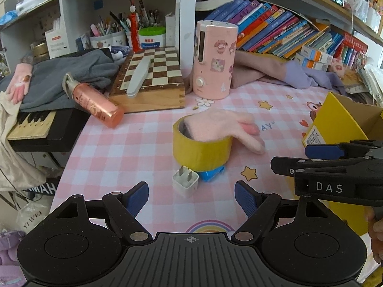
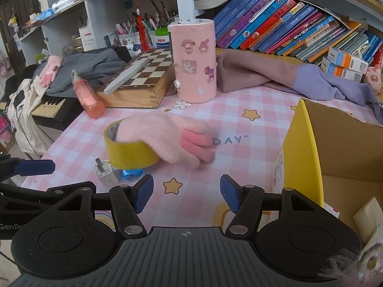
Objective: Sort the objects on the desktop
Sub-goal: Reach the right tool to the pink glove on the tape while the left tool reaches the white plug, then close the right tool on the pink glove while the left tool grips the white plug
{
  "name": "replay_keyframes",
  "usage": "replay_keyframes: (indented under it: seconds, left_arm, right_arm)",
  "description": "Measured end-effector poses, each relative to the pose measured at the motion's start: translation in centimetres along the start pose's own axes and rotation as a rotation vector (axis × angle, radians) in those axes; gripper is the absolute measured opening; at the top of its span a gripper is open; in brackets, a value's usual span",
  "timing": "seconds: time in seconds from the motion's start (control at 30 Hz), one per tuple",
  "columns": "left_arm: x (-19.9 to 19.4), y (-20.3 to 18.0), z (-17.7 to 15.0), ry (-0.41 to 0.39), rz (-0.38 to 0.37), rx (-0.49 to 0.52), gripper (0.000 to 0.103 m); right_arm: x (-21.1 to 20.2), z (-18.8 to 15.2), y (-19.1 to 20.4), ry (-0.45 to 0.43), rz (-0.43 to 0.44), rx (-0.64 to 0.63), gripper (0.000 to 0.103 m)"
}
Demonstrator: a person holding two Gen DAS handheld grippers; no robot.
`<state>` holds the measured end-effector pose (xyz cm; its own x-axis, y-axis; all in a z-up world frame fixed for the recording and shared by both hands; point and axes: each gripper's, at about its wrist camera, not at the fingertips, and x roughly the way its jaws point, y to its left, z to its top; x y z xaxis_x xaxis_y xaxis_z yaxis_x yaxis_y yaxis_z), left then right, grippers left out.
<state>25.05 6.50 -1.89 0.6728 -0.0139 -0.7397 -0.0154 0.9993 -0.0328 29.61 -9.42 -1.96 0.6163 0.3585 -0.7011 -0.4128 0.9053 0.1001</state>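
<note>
Both tools are seen apart w/ nothing between: left tool (image 1: 191,197), right tool (image 2: 186,192). Yellow tape roll (image 1: 202,151) sits mid-surface (image 1: 134,148), pink glove (image 1: 227,125) draped over it; white charger (image 1: 185,180) at its 7 o'clock, yellow box (image 2: 335,153) at 3 o'clock.

We see a desk covered by a pink checked cloth (image 1: 124,143) printed with stars and a rainbow. Behind it stands a white shelf unit (image 1: 186,24) with an upright post and a curved upper board. To the right of the post, a row of leaning books (image 2: 282,24) fills the shelf; to the left, cups of pens (image 1: 112,31) stand in a compartment. At the desk's left edge sits a small keyboard (image 1: 33,124) with a grey cloth (image 1: 71,71) heaped over it. Soft, even light falls across everything.
</note>
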Motion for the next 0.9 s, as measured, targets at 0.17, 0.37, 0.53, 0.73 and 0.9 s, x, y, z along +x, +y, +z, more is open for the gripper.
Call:
replay_keyframes:
  seconds: [0.17,0.37,0.53,0.73,0.9]
  left_arm:
    - [1.7,0.1,0.4,0.001,-0.003,-0.002,0.081]
    - [3.8,1.1,1.0,0.024,0.012,-0.036,0.073]
    - [5.3,1.3,1.1,0.056,0.013,-0.011,0.060]
    - [6.5,1.3,0.9,0.064,-0.016,-0.014,0.049]
    - [6.8,1.4,0.7,0.077,-0.026,-0.020,0.031]
  right_arm:
    - [1.2,0.6,-0.1,0.017,0.012,-0.004,0.060]
    - [3.0,1.9,-0.1,0.042,0.011,-0.013,0.059]
    - [4.5,2.8,0.5,0.062,0.027,-0.062,0.059]
    - [6.0,3.6,1.4,0.079,0.046,-0.121,0.057]
    - [7.0,3.9,1.8,0.074,0.052,-0.169,0.034]
